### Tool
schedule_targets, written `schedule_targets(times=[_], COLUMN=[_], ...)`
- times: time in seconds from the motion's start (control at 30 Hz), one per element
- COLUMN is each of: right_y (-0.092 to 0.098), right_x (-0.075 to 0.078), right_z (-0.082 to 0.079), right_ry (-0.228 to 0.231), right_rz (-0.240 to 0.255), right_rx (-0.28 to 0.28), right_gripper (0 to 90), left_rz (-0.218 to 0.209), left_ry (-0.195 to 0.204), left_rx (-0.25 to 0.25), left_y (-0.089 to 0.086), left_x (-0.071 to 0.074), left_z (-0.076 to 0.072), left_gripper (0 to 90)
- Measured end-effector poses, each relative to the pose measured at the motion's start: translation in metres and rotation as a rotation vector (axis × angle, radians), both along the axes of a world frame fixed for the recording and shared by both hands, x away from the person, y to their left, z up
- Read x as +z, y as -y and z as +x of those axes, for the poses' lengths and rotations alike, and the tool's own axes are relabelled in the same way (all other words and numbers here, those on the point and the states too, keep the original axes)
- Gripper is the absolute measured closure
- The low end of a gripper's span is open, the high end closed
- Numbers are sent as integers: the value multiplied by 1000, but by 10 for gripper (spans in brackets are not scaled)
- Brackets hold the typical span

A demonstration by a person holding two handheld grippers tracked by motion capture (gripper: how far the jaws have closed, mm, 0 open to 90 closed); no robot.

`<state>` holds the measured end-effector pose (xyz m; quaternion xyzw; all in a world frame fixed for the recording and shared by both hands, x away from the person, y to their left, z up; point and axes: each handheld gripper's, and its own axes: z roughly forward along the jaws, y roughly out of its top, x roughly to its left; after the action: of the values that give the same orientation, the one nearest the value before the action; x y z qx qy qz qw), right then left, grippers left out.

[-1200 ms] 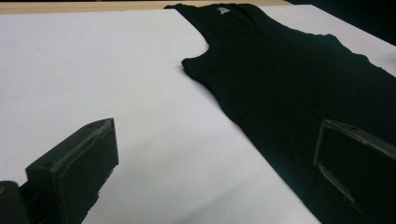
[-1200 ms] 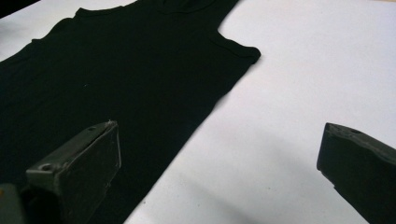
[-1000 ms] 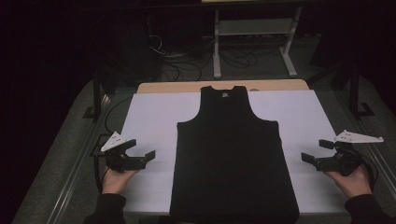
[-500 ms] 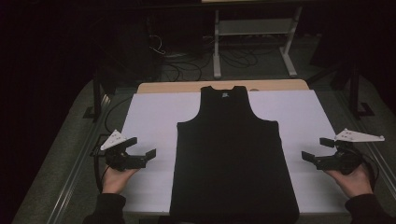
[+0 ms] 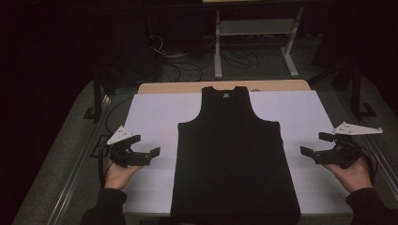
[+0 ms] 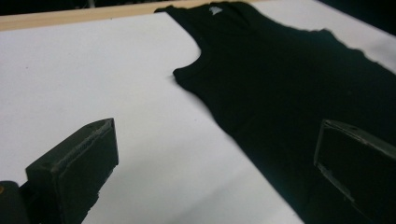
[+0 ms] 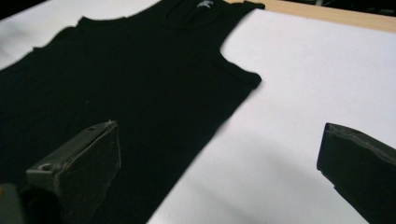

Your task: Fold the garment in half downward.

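High view: a black tank top point(image 5: 234, 159) lay flat and face-up on the white sheet point(image 5: 155, 112) covering the table point(image 5: 187, 87), neck toward the far edge, hem hanging slightly over the near edge. The left gripper point(image 5: 149, 146) hovered just off the shirt's left side seam, level with the lower body of the garment, fingers spread apart and holding nothing. The right gripper point(image 5: 313, 144) sat farther out, well clear of the right side seam, fingers likewise spread and empty. Both were held by the person's hands coming in from the near edge.

Left gripper view: the two fingers point(image 6: 77, 163) stood wide, one over bare white sheet, the other over black cloth. The shirt's side edge ran between them; the armhole curve and neck label showed beyond. No cloth was pinched.

Right gripper view: same arrangement mirrored. One finger point(image 7: 79, 158) was over the shirt, the other over the sheet, side seam between, nothing gripped.

Judgement: approach stage, ahead of any grasp, probably the start of a fold. The next move would call for lowering each gripper until one finger slid under the side edge, then closing on a single layer pair without bunching, both sides at matching height so the cloth lifts evenly.
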<state>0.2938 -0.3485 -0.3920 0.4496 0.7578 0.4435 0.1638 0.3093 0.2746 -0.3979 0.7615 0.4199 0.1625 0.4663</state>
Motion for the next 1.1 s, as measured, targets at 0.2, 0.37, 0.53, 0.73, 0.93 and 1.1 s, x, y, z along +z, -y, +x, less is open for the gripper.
schedule_targets(times=[0.2,0.37,0.53,0.73,0.93,1.1], right_y=[-1,-3,-6,-7,-9,-12], right_x=[5,9,13,19,26,30], right_z=[6,12,18,28,37,43], right_ry=[7,6,4,-1,3,-2], right_rz=[14,8,0,-2,-11,-15], right_rx=[10,20,32,37,51,57], right_gripper=[0,0,0,0,0,0], left_rz=[8,14,26,33,34,40], left_ry=[2,10,13,13,6,1], left_rx=[-12,-19,-28,-30,-35,-50], left_y=[4,5,6,6,8,12], left_x=[4,10,16,21,24,26], left_z=[6,11,16,21,30,35], left_gripper=[0,0,0,0,0,0])
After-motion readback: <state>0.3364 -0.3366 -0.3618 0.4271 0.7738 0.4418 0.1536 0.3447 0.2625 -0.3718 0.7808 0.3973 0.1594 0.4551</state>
